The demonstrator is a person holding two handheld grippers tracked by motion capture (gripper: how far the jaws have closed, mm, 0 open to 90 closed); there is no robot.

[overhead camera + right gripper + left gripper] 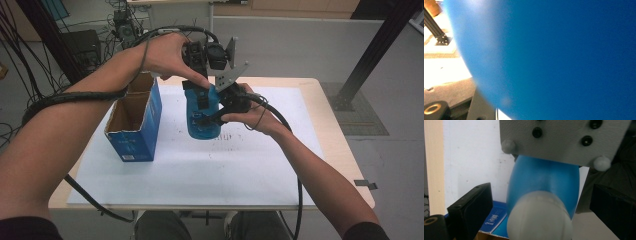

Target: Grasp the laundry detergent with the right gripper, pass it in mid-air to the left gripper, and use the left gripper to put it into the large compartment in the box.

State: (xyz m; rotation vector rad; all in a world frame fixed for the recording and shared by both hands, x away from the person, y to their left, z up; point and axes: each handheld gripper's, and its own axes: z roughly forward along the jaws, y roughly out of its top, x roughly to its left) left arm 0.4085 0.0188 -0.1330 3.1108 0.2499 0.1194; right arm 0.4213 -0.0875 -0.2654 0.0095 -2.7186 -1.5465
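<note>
The right tongs (212, 117) clamp the blue bottle (202, 117) above the bench (310, 90). The left tongs (202, 92) stand apart around its white cap (539, 217), right of the open blue carton (135, 122).

Blue plastic bottle (202, 117) with a pale whitish cap (539, 218), held upright above the white sheet on the table, just right of the open blue carton. Body is smooth, rounded, glossy. Cap end sits close up in the left gripper view, blue body widening out behind it.
</note>
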